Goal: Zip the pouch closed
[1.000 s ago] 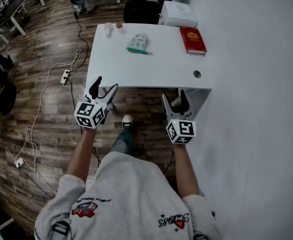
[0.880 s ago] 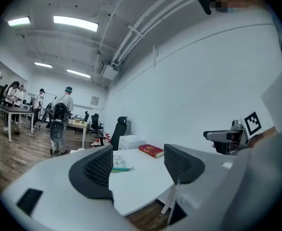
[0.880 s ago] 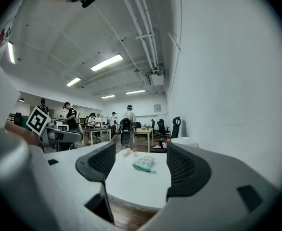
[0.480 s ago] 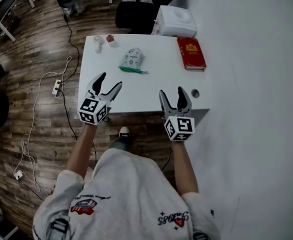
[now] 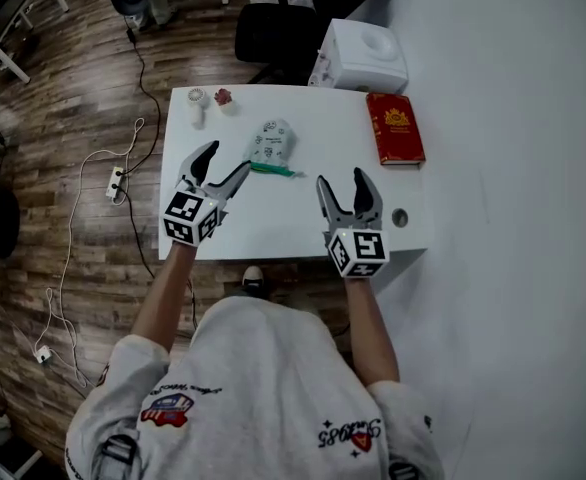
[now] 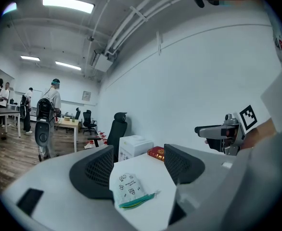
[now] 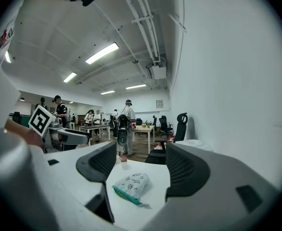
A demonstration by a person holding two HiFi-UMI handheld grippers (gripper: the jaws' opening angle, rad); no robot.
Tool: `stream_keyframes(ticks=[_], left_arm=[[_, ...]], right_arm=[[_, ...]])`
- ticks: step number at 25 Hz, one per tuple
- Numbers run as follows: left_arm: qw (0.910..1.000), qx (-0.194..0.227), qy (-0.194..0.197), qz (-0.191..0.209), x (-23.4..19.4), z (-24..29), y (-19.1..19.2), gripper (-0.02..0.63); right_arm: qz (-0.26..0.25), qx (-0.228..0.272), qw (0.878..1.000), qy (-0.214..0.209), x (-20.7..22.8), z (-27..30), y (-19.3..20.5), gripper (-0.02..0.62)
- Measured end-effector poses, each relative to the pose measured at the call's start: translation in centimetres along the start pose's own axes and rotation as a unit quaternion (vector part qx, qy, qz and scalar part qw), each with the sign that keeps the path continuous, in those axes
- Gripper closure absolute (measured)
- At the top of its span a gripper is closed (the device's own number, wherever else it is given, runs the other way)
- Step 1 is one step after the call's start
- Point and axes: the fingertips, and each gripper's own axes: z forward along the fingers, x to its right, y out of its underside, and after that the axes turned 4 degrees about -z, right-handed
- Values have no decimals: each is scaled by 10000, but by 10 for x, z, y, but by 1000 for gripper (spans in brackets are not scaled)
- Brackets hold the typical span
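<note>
A small white printed pouch (image 5: 271,144) with a green zip edge lies flat on the white table (image 5: 303,218), near its middle. My left gripper (image 5: 226,165) hovers open above the table's front left, just short of the pouch. My right gripper (image 5: 344,183) is open too, over the front right, further from it. Through the left gripper view the pouch (image 6: 129,190) shows between the spread jaws of that gripper (image 6: 138,165), zip edge toward me. It also appears as the pouch (image 7: 131,186) ahead of the right gripper (image 7: 141,170). Nothing is held.
A red book (image 5: 394,128) lies at the table's right, with a round cable hole (image 5: 400,217) nearer me. A white box (image 5: 362,56) and a black chair (image 5: 273,30) stand behind. Two small items (image 5: 209,98) sit at the far left corner. Cables (image 5: 93,208) trail on the floor.
I have stepped toward the table, and both grippers have moved forward from the front edge to above the tabletop. They have stayed open. The pouch has not moved.
</note>
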Motion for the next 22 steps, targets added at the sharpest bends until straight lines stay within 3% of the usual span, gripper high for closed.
stream_keyframes(ticks=[7, 16, 22], left_arm=[[9998, -12, -184, 52, -23, 30, -5, 290], [9963, 202, -840, 5, -34, 39, -29, 290], [9942, 107, -1066, -89, -29, 46, -24, 290]], right_arm=[[-40, 78, 9995, -288, 15, 50, -1, 295], [-153, 256, 9931, -1135, 25, 104, -16, 308], [-244, 264, 9867, -1582, 27, 118, -17, 308]])
